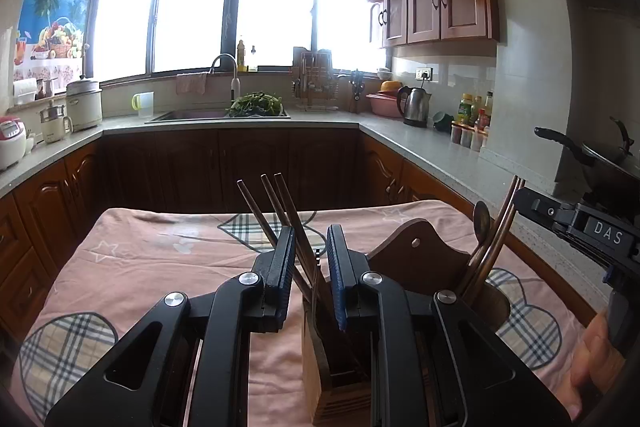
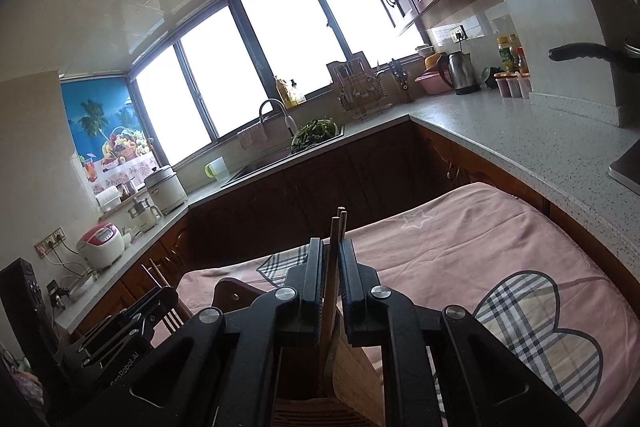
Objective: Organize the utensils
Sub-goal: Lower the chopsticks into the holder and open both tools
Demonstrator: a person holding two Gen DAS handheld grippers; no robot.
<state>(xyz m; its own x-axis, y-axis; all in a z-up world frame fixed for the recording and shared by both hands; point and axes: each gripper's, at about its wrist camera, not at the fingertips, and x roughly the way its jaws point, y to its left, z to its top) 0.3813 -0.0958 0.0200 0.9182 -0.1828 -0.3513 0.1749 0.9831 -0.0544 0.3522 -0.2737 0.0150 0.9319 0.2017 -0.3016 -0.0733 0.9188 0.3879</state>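
The left gripper [image 1: 311,259] points forward and a little downward over a wooden utensil holder [image 1: 416,247] that stands on a table under a pink cloth [image 1: 160,259]. Its jaws stand slightly apart; dark chopsticks [image 1: 288,211] rise between the pads out of the holder's near compartment and lean to the far left, one resting along the left pad, with a gap at the right pad, so the grip looks released. To the right, a spoon [image 1: 481,223] and brown chopsticks [image 1: 508,211] stand in the holder's round cup. The other gripper [image 1: 580,227] reaches in from the right edge, and a hand [image 1: 596,351] shows at the near right.

In the right wrist view the right gripper [image 2: 330,259] tilts the same way over the holder [image 2: 352,359]. Its jaws are narrowly parted around light wooden chopsticks [image 2: 334,267] that stand upright into the holder; whether the pads press on them I cannot tell.

The cloth carries plaid hearts and covers the table to its far edge. Beyond a dark gap lies a U-shaped kitchen counter [image 1: 420,147] with a sink [image 1: 188,115], greens [image 1: 256,103], a kettle [image 1: 416,105] and a rice cooker [image 1: 12,141], under bright windows [image 1: 240,7]. The cloth to the left of the holder lies bare.
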